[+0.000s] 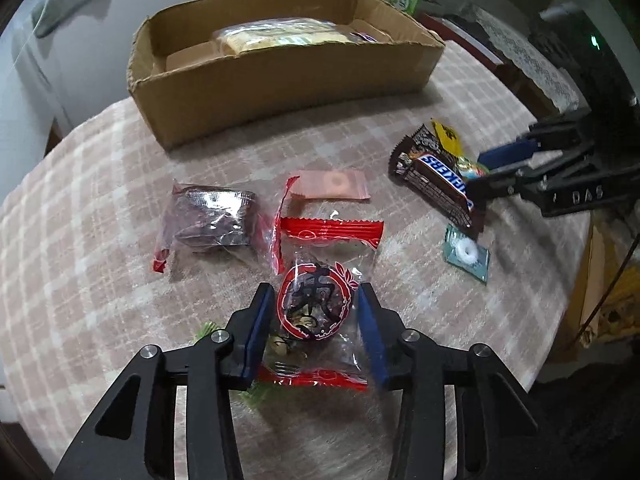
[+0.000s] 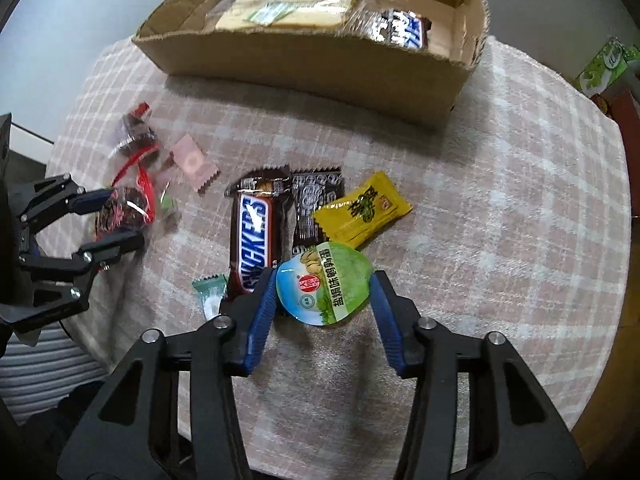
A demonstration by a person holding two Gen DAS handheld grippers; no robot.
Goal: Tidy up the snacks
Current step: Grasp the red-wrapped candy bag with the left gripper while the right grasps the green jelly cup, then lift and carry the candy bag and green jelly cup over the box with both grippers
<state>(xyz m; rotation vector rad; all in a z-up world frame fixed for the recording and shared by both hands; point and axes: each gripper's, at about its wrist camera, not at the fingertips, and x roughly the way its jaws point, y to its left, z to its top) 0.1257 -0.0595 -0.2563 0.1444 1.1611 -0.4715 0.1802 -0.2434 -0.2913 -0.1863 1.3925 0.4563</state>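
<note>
Left wrist view shows the left gripper (image 1: pixel 316 300) pointed steeply down with its blue pads apart on either side of a clear, red-edged snack packet (image 1: pixel 316 304); the left pad sits at the wrapper's edge, the right pad shows a small gap, so nothing is clamped yet. The packet's long axis runs straight away from the tongs, along the fingers, so the jaws close across its short width. Beyond it lie a second clear packet (image 1: pixel 212 216), a pink sachet (image 1: pixel 332 185) and, farther off, the cardboard box (image 1: pixel 280 76), already holding a large pale bag.

The right gripper (image 2: pixel 323 292) likewise straddles a round, foil-lidded green cup (image 2: pixel 325 283), pads just beside its rim on each side, apart and not gripping. A Snickers bar (image 2: pixel 254 236) touches the cup's left side, a yellow packet (image 2: pixel 362 210) lies just behind, and a small mint sachet (image 2: pixel 210 294) is to the left.

Each hand is nearer its own item, and the box lies straight ahead of both.
</note>
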